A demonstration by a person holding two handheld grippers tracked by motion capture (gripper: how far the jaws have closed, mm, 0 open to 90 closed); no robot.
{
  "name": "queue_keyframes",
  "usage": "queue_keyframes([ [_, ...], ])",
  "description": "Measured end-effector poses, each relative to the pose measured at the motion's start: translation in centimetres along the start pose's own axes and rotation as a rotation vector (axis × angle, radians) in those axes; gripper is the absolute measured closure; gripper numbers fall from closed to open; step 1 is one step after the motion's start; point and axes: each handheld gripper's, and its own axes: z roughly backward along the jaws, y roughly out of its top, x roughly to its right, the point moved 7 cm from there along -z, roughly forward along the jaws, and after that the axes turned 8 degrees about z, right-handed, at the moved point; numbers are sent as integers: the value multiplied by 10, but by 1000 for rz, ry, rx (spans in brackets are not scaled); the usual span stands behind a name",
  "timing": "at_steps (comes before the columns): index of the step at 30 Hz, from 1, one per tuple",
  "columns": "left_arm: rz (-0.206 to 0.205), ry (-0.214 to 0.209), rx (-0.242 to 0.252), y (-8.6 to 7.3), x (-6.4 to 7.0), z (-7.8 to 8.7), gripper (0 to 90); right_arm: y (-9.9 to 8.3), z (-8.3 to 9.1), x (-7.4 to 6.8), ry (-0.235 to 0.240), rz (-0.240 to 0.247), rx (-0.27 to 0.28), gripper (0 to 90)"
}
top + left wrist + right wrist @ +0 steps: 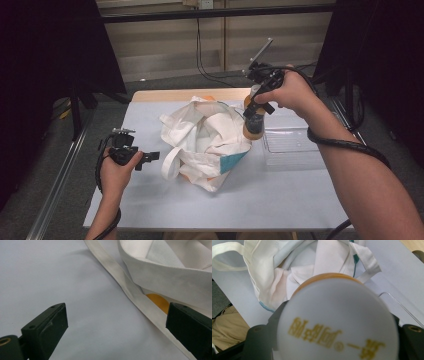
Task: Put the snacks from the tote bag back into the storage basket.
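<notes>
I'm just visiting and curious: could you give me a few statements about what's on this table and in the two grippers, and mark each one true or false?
1. The right gripper is clamped on an orange bottle. True.
2. The left gripper grips the bag's strap. False: its jaws are open over the table, the strap beside one jaw.
3. The white cloth bag lies crumpled mid-table. True.
4. The clear plastic tray sits left of the bag. False: it sits to its right.

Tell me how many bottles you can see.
1: the bottle is held in the right gripper above the table, between the bag and the clear tray. More may be hidden inside the bag.
</notes>
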Motion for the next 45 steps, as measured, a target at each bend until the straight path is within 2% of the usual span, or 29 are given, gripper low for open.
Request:
queue_keyframes([
  [4, 0, 2, 0, 0, 0, 0, 38, -5, 1, 4, 1, 2, -3, 298],
  [6, 13, 1, 14, 1, 0, 0, 38, -9, 0, 6, 4, -5, -4, 298],
  [9, 3, 2, 8, 0, -1, 1, 37, -15, -1, 10, 0, -11, -4, 297],
  [30, 1, 6, 10, 1, -1, 3, 37, -36, 4, 23, -9, -46, -11, 298],
  [38, 14, 4, 21, 1, -1, 3, 38, -44, 3, 30, -20, -52, -20, 297],
  [45, 0, 12, 20, 1, -3, 4, 38, -50, -1, 33, -21, -68, -25, 297],
])
